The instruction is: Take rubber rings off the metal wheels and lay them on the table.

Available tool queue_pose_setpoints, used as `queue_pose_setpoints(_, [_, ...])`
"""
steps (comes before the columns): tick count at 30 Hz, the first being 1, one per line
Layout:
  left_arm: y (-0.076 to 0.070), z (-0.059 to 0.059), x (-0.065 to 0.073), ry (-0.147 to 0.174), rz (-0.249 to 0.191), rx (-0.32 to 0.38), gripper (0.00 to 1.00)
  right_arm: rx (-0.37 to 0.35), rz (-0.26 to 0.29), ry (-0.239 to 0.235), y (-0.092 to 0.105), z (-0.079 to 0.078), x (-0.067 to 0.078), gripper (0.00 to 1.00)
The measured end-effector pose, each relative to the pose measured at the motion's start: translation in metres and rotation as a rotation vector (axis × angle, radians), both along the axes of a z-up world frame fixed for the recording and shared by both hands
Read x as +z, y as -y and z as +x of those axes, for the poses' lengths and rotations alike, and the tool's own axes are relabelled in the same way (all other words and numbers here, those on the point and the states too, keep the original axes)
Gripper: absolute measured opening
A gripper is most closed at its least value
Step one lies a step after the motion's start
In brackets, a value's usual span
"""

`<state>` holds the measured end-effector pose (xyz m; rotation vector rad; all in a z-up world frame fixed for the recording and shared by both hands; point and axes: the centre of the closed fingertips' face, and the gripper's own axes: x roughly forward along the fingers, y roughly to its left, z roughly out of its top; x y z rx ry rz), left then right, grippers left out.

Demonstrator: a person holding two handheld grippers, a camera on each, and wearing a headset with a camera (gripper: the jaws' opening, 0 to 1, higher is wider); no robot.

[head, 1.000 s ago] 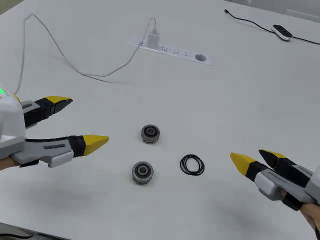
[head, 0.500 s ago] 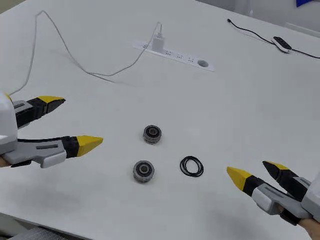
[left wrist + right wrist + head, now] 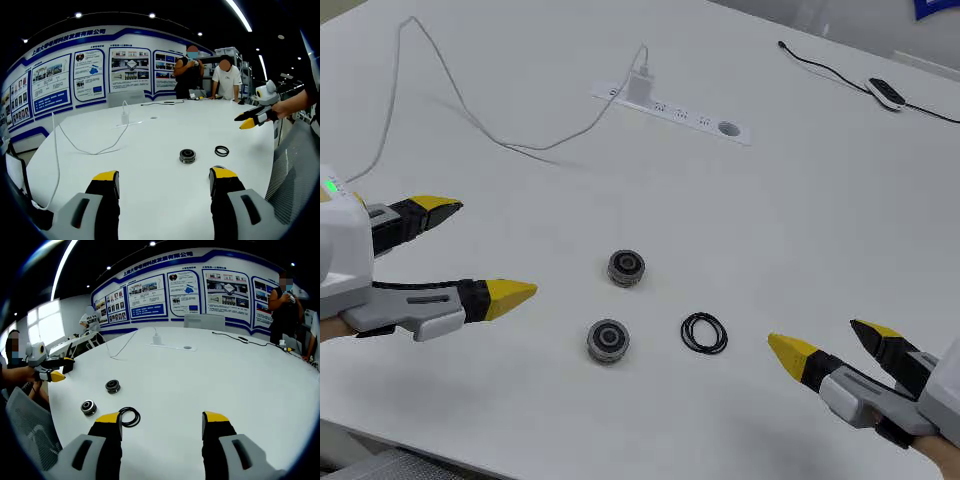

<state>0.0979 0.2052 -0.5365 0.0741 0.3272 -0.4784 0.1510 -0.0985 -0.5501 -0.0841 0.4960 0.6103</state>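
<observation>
The rubber rings (image 3: pixel 704 332) lie flat on the table (image 3: pixel 800 200) just beside the near wheel (image 3: pixel 608 341) and far wheel (image 3: pixel 626 267), seemingly set down as finished work. The left gripper (image 3: pixel 497 248) and right gripper (image 3: pixel 812 332) hover at either side, jaws apart and empty, probably poised for another ring. Since a second ago nothing has been rearranged; only the headset's view has shifted slightly.

left hand-held gripper (image 3: pixel 492 248): jaws spread, empty | right hand-held gripper (image 3: pixel 817 334): jaws spread, empty
</observation>
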Motion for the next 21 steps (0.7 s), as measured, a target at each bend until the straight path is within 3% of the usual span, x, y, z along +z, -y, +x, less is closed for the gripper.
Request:
queue_pose_setpoints(13, [0.008, 0.002, -0.009, -0.032, 0.008, -0.023, 0.76, -0.028, 0.004, -0.025, 0.010, 0.000, -0.006, 0.66])
queue_pose_setpoints(21, [0.015, 0.003, -0.009, -0.033, 0.001, -0.045, 0.76, -0.033, 0.002, -0.024, 0.012, -0.001, -0.006, 0.66])
